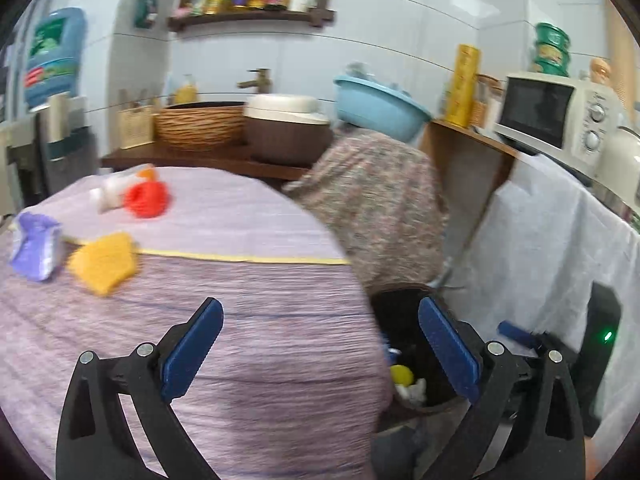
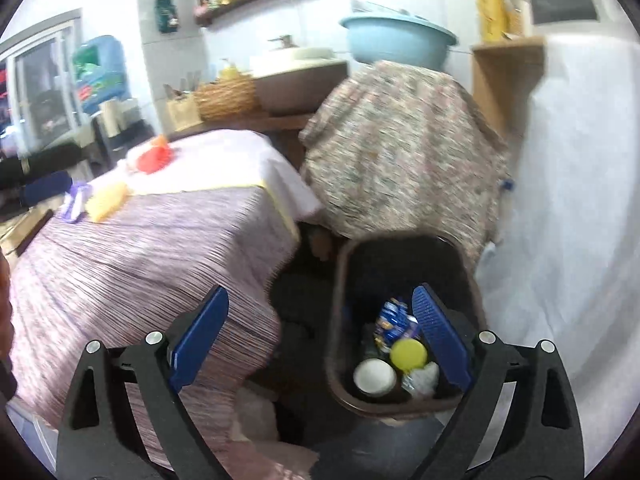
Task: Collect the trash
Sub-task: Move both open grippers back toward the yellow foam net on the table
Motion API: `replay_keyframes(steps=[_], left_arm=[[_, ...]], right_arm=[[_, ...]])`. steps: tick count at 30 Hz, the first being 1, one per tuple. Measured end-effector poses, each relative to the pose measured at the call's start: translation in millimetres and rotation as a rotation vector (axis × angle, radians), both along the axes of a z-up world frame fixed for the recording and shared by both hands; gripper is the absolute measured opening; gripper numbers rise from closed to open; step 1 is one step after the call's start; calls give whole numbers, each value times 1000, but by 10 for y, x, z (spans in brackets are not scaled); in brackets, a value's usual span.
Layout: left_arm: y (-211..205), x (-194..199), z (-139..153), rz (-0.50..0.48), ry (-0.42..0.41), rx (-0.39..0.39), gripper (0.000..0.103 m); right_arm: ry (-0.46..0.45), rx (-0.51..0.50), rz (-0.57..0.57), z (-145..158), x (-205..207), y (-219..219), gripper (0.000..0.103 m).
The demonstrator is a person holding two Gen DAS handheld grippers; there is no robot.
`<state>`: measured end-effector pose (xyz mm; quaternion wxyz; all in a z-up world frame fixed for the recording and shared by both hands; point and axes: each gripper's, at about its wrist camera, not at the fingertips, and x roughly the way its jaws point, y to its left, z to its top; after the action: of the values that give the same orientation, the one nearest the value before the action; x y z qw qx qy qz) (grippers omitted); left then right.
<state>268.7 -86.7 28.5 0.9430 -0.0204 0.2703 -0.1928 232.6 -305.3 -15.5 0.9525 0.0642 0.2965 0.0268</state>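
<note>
Both left gripper (image 1: 320,350) and right gripper (image 2: 322,338) hang with jaws released, empty. Brown bin (image 2: 344,394) holds a yellow lid (image 2: 408,355); an orange sponge (image 1: 102,262) lies on the cloth-covered surface (image 1: 240,320).

Two identical handheld grippers: the left gripper (image 1: 320,350) and the right gripper (image 2: 320,340) each have matte black, rounded-triangular arm frames with cut-out windows. Ribbed blue pads (image 1: 192,348) line the inner faces of the angular black fingers. Round silver screw heads (image 2: 153,337) mark the pivots, two on each side.
</note>
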Motion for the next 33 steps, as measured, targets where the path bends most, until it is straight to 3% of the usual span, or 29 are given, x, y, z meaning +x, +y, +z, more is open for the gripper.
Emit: replay_keyframes(steps=[22,33], left_arm=[[1802,-100,-266,380,69,83,97],[2393,41,-348,464,117,73,97]], right_arm=[[15,-76,454,387,792,1730,93],[113,-133,649,327,1499,2755,93]])
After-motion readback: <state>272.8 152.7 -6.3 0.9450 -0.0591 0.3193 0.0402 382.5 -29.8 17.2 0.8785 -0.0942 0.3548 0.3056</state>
